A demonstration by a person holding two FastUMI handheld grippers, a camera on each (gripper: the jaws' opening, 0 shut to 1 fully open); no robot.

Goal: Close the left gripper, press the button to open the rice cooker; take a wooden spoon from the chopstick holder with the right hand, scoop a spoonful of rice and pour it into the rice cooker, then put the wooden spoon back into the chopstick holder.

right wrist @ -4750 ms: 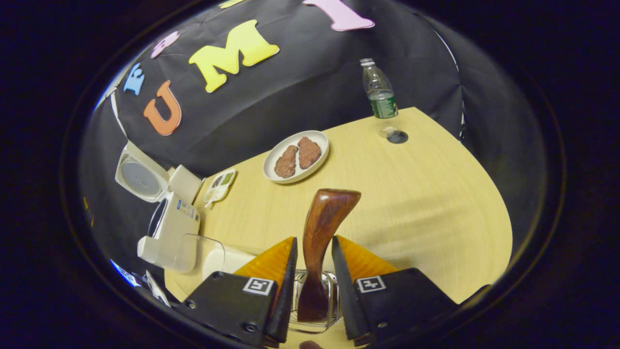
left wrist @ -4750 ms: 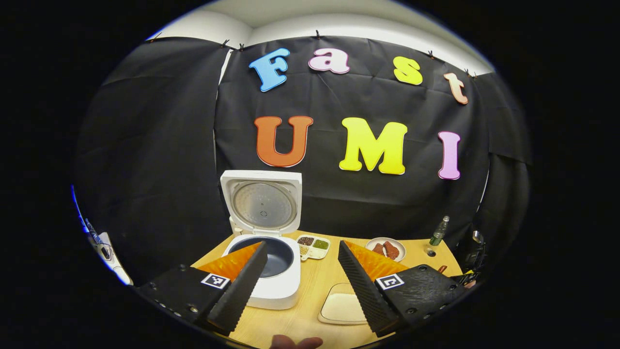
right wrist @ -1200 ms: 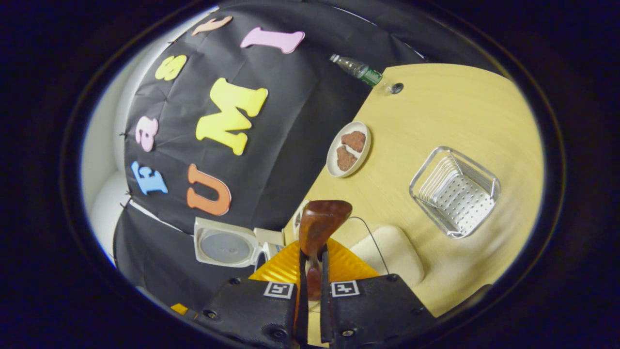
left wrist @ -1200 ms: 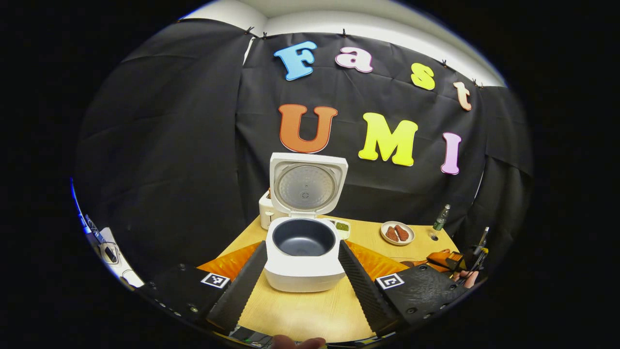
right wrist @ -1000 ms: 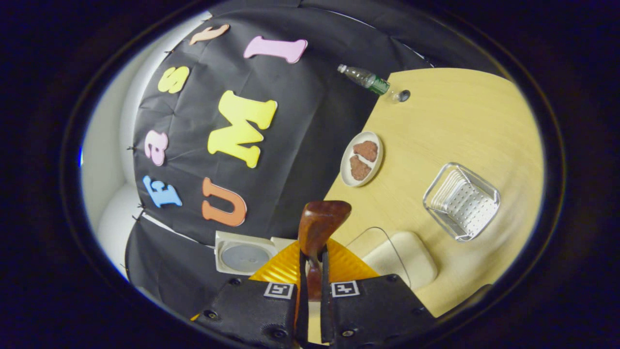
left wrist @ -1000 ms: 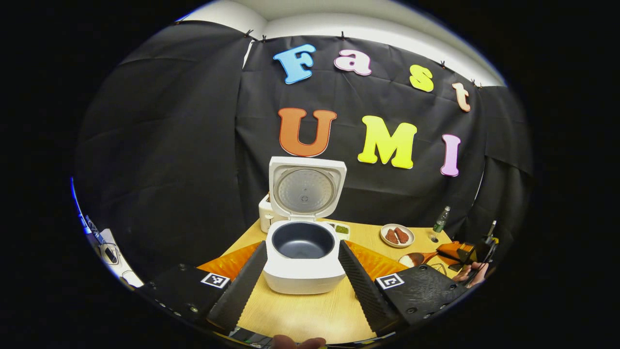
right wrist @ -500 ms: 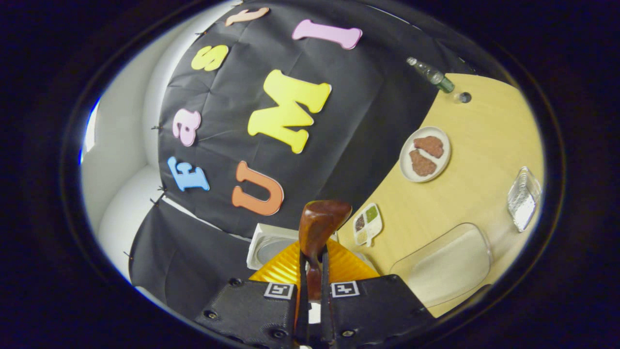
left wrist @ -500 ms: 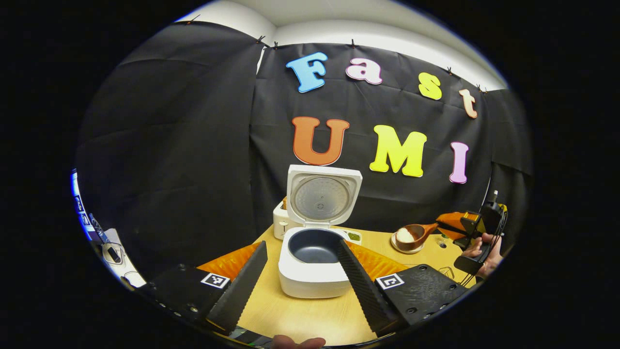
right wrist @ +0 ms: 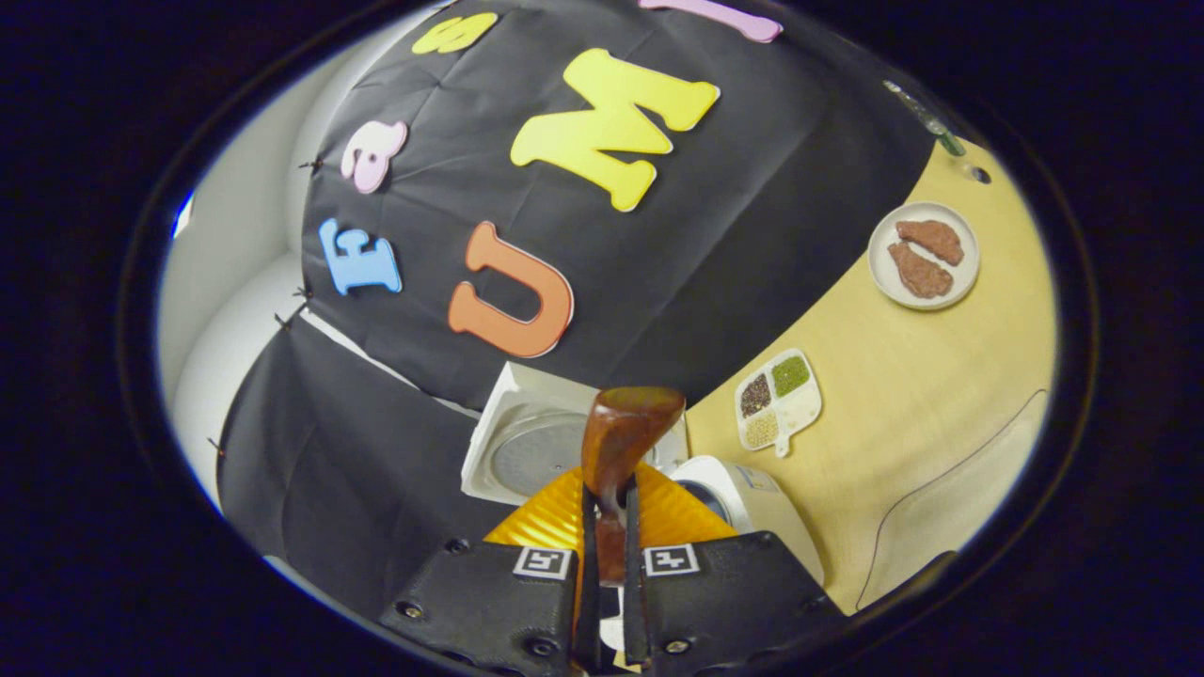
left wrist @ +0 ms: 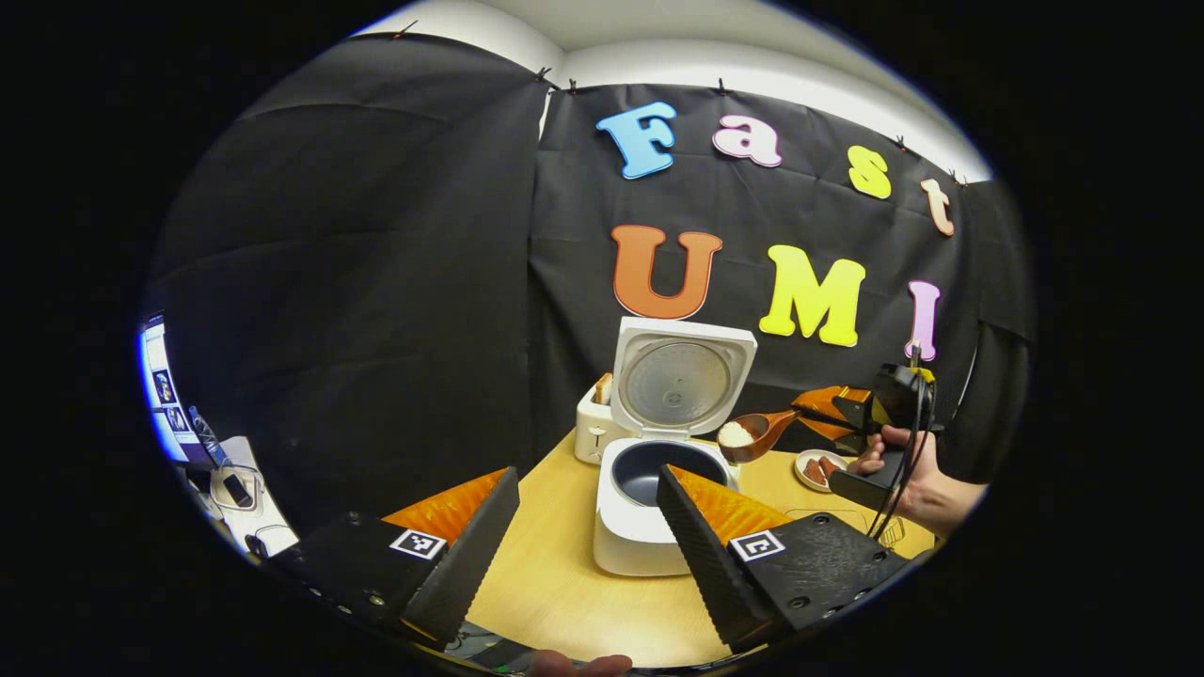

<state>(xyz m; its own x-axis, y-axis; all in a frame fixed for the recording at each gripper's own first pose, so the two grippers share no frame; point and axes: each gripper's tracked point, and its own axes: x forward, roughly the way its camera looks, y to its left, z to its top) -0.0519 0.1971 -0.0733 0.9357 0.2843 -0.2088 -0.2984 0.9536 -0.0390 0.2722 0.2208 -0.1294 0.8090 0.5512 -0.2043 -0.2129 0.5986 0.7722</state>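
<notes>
The rice cooker, lid raised, is seen right of centre in the left gripper view. The left gripper is spread wide at the bottom. The wooden spoon, loaded with rice, is clenched by the right gripper just above the pot's right rim.

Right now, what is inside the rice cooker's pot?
The rice cooker stands open; the visible part of its dark pot looks bare. Its near rim and the left gripper finger hide the bottom.

The rice cooker stands with its lid upright behind the open pot, walling off the back. A toaster stands just beside it. Bare desk lies open in front, between the spread fingers of the left gripper.
</notes>
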